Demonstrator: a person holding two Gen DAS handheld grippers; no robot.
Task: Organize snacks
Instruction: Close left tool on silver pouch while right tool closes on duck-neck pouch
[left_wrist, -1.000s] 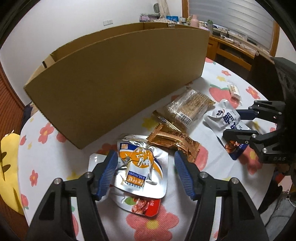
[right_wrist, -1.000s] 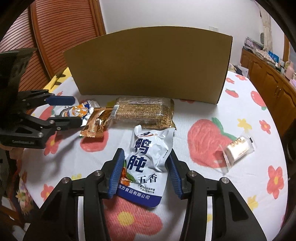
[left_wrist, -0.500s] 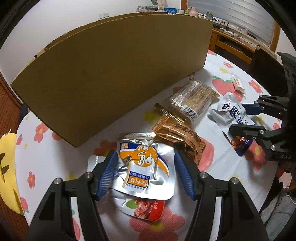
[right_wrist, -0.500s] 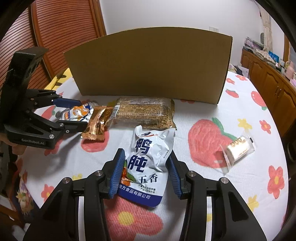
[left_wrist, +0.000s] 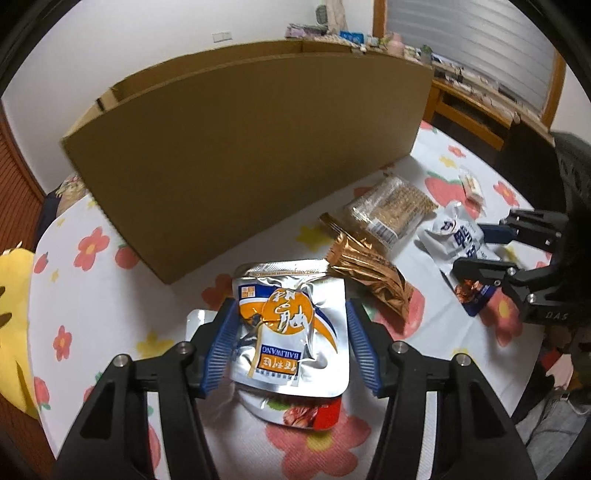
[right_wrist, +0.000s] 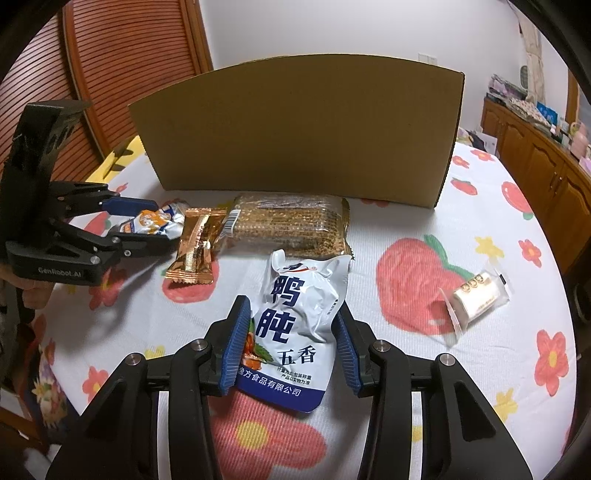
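My left gripper is open, its blue pads either side of a silver and orange pouch that lies on a second pouch with a red corner. My right gripper is open around a white and blue pouch flat on the table. A gold wrapper and a clear pack of brown crackers lie between the two. A small wrapped cake lies to the right. A big cardboard box stands behind the snacks.
The table has a white cloth with a flower and strawberry print. A yellow cushion sits off the left edge. Wooden cabinets stand at the right, a slatted wooden door at the back left.
The left gripper has drawn back and tilted a little, so the box top shows again. Its jaws stay open around the silver pouch. The right gripper has hardly moved.
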